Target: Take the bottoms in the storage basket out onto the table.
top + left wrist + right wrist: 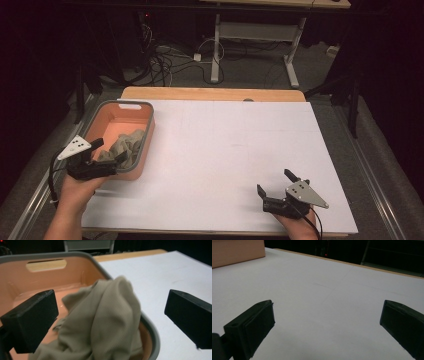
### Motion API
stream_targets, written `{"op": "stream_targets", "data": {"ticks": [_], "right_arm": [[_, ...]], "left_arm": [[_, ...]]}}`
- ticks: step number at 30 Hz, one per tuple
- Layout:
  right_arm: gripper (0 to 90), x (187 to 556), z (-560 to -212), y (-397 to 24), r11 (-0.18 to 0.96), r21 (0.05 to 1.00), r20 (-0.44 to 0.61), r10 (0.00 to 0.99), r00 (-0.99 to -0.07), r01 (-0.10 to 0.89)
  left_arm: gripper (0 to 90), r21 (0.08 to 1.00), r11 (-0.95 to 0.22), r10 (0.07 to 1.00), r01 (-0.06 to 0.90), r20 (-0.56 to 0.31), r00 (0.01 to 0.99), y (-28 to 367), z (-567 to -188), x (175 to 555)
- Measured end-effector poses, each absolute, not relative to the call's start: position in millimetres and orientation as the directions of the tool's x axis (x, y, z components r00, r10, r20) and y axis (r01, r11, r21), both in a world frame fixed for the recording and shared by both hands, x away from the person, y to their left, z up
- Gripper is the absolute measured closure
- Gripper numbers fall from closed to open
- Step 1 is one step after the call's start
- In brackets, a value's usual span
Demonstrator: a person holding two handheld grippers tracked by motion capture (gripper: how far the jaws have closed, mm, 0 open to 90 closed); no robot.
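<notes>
An orange bin with a grey rim (150, 120) stands at the table's left side. A crumpled beige cloth (127, 142) lies in its near right part, heaped up against the rim. My left gripper (108, 150) hovers at the bin's near end, open, with its jaws to either side of the cloth. In the left gripper view the cloth (107, 322) bulges between the spread jaws of that gripper (110, 300), not clamped, over the bin rim (75, 255). My right gripper (274, 181) rests open near the front right of the table; nothing lies between its jaws (327, 306).
A white sheet (225, 145) covers the table, with a wooden strip (215, 93) along the far edge. The bin's orange wall (237, 251) shows far off in the right gripper view. Beyond the table are desk legs and floor cables (215, 55).
</notes>
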State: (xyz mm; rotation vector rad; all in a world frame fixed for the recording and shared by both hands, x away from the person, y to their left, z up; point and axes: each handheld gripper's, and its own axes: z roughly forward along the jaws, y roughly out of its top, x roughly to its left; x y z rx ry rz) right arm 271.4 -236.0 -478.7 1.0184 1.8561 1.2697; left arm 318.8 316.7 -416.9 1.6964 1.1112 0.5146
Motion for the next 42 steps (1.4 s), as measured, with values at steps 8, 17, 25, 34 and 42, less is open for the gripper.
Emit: {"op": "stream_targets", "data": {"ticks": [8,17,25,34,42], "right_arm": [[0.4,271.3,-478.7,-238.4,0.215,0.948,-0.082,0.878,-0.472,0.234],[0.4,270.2,-477.4,-238.5,0.214,0.949,-0.085,0.879,-0.469,0.23],[0.4,269.2,-476.2,-238.9,0.209,0.951,-0.084,0.882,-0.464,0.226],[0.4,268.7,-475.6,-238.7,0.205,0.953,-0.079,0.88,-0.469,0.224],[0.4,267.8,-475.0,-238.9,0.202,0.954,-0.078,0.88,-0.468,0.221]], "left_arm": [[0.0,0.855,-0.103,0.864,0.508,-0.176,0.472,311.9,-409.4,345.3],[0.0,0.744,-0.164,0.874,0.648,-0.194,0.445,311.1,-406.8,376.0],[0.0,0.577,-0.239,0.887,0.781,-0.196,0.417,312.0,-408.9,404.2],[0.0,0.344,-0.334,0.88,0.877,-0.22,0.422,304.1,-421.6,429.3],[0.0,0.184,-0.384,0.884,0.905,-0.21,0.418,296.7,-432.1,442.8]]}}
